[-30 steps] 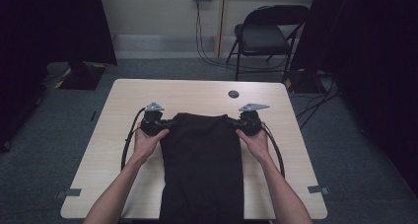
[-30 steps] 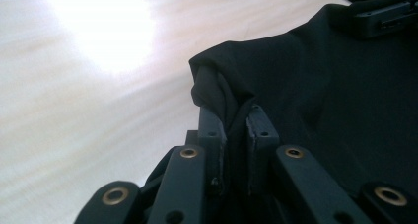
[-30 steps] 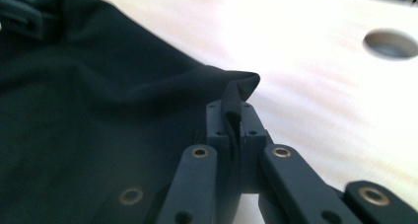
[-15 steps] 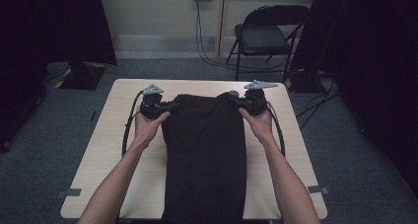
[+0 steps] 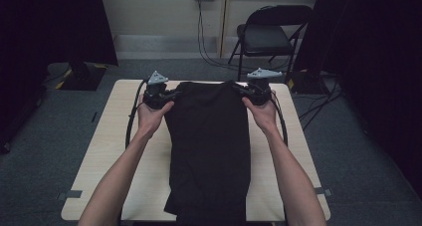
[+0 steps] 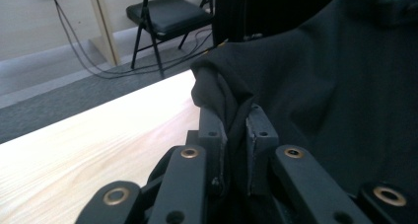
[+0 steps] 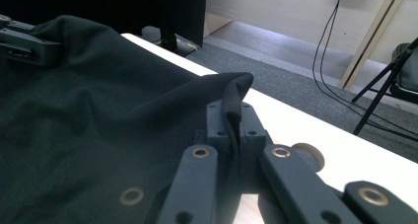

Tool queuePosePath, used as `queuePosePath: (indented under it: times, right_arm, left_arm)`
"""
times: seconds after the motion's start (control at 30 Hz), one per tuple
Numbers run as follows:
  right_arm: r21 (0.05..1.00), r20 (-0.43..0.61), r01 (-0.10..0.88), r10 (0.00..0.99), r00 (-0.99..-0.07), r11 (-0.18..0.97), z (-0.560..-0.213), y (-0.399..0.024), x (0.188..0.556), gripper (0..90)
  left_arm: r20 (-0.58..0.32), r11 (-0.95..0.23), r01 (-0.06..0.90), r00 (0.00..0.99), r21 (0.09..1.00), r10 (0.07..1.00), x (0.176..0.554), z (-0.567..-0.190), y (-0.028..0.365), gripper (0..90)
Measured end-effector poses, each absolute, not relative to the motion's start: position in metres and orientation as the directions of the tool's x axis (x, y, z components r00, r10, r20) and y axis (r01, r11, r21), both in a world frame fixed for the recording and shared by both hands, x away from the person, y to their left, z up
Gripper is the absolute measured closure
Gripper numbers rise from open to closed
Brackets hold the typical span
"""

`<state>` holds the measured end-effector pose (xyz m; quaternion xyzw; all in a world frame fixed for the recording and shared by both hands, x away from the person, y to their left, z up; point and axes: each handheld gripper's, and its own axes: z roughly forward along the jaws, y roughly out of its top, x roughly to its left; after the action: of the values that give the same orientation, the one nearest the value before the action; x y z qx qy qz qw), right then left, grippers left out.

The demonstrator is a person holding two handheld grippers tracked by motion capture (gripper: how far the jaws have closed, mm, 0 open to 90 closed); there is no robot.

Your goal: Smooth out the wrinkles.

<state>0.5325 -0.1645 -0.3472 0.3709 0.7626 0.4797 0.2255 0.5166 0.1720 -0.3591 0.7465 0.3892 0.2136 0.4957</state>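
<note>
- Left gripper (image 5: 171,93): clamped on a bunched corner of the black garment (image 5: 211,146); in the left gripper view (image 6: 235,130) a thick fold of cloth pinched between the two pads, bulging up just past the fingertips.
- Right gripper (image 5: 239,90): clamped on the opposite corner; in the right gripper view (image 7: 231,120) jaws almost together, a thin fold of the garment's (image 7: 98,115) edge squeezed between the pads and curling over their tips.
- Black garment: stretched between the two sets of fingers at its far edge, hanging from them back across the table (image 5: 114,151) toward the person, near end draped over the table's near edge.
- Small round disc (image 7: 309,155): on the tabletop just beside the right fingers, apart from the cloth.
- Folding chair (image 5: 268,34): well beyond both grippers, on the floor past the table.
</note>
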Motion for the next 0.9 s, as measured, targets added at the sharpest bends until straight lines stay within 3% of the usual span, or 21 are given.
queuePosePath:
  times: [0.07,0.23,0.9]
  right_arm:
    - [0.902,0.021,0.352,0.790,-0.613,0.249,-0.344,-0.165,0.536,87.4]
    - [0.911,0.006,0.330,0.792,-0.610,0.247,-0.334,-0.165,0.537,87.4]
    - [0.921,0.097,0.341,0.737,-0.669,0.188,-0.361,-0.184,0.489,87.4]
  left_arm:
    - [-0.099,-0.163,0.366,0.602,0.916,0.793,0.519,-0.354,0.173,81.0]
    - [-0.083,-0.184,0.360,0.613,0.914,0.786,0.517,-0.352,0.171,80.9]
    - [-0.116,-0.196,0.350,0.699,0.916,0.706,0.469,-0.373,0.183,80.8]
